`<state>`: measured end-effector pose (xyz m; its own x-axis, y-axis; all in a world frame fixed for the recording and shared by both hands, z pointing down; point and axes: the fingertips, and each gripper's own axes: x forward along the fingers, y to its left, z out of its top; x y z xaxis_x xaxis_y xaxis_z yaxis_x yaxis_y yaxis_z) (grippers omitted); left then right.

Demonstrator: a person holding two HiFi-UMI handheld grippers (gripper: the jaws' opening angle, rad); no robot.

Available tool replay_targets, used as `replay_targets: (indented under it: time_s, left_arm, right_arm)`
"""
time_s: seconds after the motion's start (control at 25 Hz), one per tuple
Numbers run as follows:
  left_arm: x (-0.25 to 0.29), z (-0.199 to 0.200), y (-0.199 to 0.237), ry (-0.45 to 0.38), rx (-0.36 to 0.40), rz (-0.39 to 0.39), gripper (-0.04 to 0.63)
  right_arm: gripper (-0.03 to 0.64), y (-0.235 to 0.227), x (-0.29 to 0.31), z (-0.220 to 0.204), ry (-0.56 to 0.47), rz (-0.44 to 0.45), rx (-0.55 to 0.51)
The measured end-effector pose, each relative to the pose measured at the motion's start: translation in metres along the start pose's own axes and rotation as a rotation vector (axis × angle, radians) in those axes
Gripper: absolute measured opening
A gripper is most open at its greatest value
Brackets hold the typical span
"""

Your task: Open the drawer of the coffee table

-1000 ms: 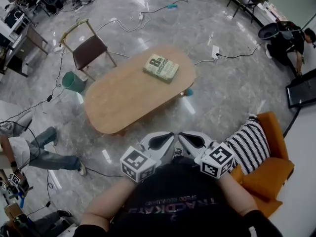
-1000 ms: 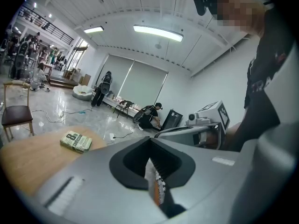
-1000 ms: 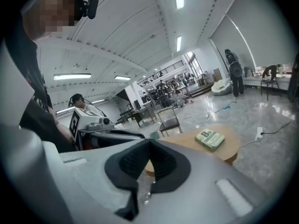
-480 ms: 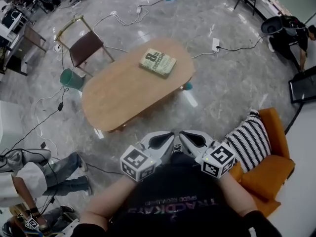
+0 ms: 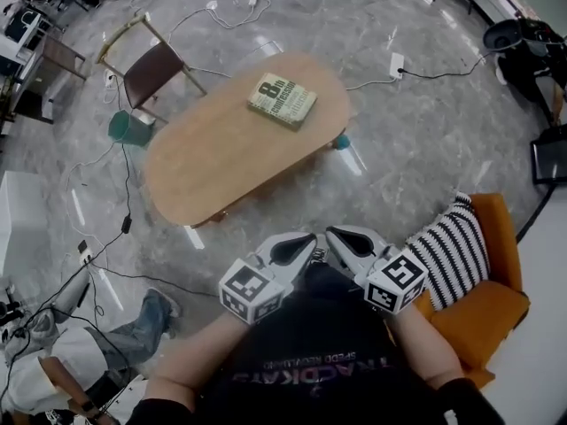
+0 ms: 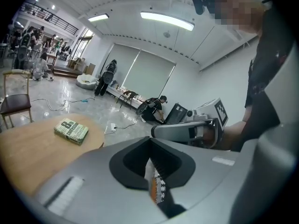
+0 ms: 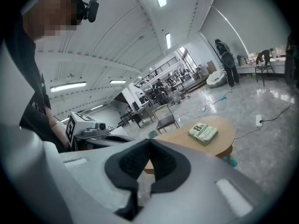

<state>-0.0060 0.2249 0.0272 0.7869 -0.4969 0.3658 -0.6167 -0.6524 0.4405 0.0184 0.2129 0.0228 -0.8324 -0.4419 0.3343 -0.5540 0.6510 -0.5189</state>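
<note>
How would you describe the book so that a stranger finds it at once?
A long oval wooden coffee table stands in the middle of the grey floor. The book lies flat near its far end. It is the only thing on the tabletop, with a greenish cover and a big pale 8.

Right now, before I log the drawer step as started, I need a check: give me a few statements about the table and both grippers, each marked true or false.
A book lies on the coffee table. True.
The left gripper and right gripper both have shut, empty jaws. True.
The left gripper grips the table's drawer. False: it is clear of the table, near the person's body.
The striped cushion lies on the table. False: it rests on the orange armchair.
A chair stands beyond the table. True.
</note>
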Motion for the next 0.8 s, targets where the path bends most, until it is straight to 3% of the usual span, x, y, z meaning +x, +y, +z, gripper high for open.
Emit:
replay_targets:
  time_s: [0.4, 0.8]
  left_arm:
    - [0.018, 0.002, 0.023, -0.019, 0.007, 0.014, -0.002]
    - [-0.016, -0.006, 0.064, -0.052, -0.029, -0.04, -0.002]
  right_arm:
    - [-0.002, -0.04, 0.011, 0.008, 0.004, -0.064, 0.008]
    - [-0.002, -0.023, 0.071, 0.008, 0.05, -0.136, -0.034]
